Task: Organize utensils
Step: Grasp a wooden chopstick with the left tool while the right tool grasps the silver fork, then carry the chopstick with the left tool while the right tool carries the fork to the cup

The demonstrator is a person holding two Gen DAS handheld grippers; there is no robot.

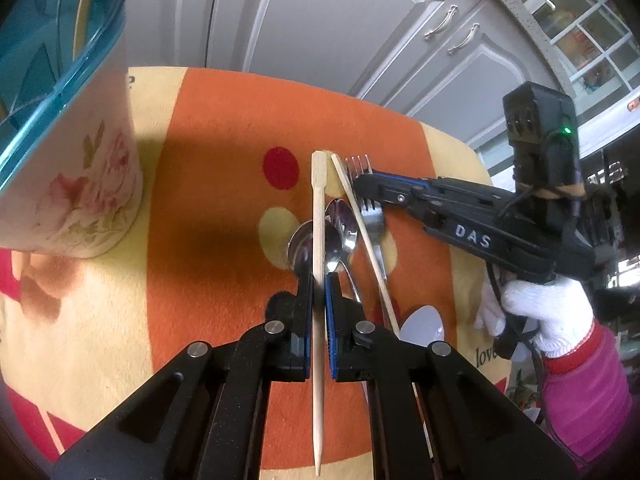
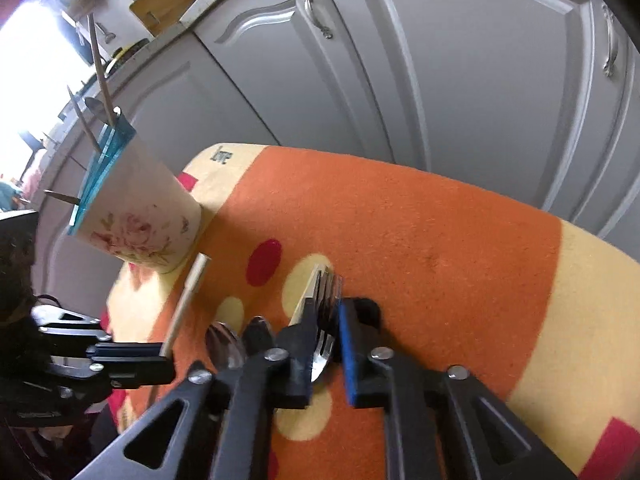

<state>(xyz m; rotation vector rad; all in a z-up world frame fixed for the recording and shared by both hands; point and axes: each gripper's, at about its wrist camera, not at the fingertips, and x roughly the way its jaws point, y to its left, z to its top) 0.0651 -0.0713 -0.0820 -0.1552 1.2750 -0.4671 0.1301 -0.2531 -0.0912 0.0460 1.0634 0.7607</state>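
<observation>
Two hand-held grippers engaged. Left hand-held gripper (image 1: 319,280) clenched on chopstick (image 1: 319,216), above spoons (image 1: 340,236) on table (image 1: 224,140). Right hand-held gripper (image 2: 325,332) straddles fork (image 2: 323,344), unclenched. Risk: chopstick pivots; fork drags neighbours. Holder (image 1: 76,168) left.

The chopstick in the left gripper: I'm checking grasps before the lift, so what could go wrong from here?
The left gripper holds the chopstick mid-length, so it may pivot or slip. The right gripper straddles the fork beside a second chopstick and spoons; closing might drag them along.
</observation>
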